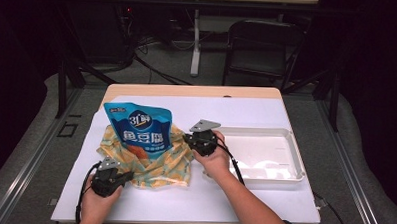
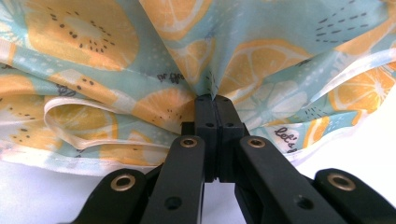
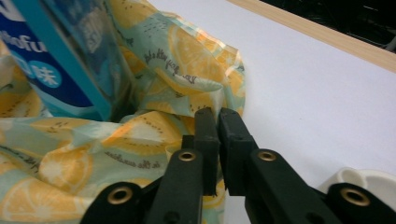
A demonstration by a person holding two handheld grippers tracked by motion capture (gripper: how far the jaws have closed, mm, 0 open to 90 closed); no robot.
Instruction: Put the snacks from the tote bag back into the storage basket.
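Note:
A blue snack pouch stands upright on a crumpled cloth bag printed with orange slices, in the middle of the table. My left gripper is at the bag's near left edge, and its jaws are shut tight on a gathered fold of the cloth. My right gripper is at the bag's right edge beside the pouch. Its jaws stand almost together with a thin slit between them, pinching the cloth's rim.
A white plastic tray lies to the right of the bag, and its corner is close to my right gripper. White paper covers the tabletop. A black chair stands beyond the far edge.

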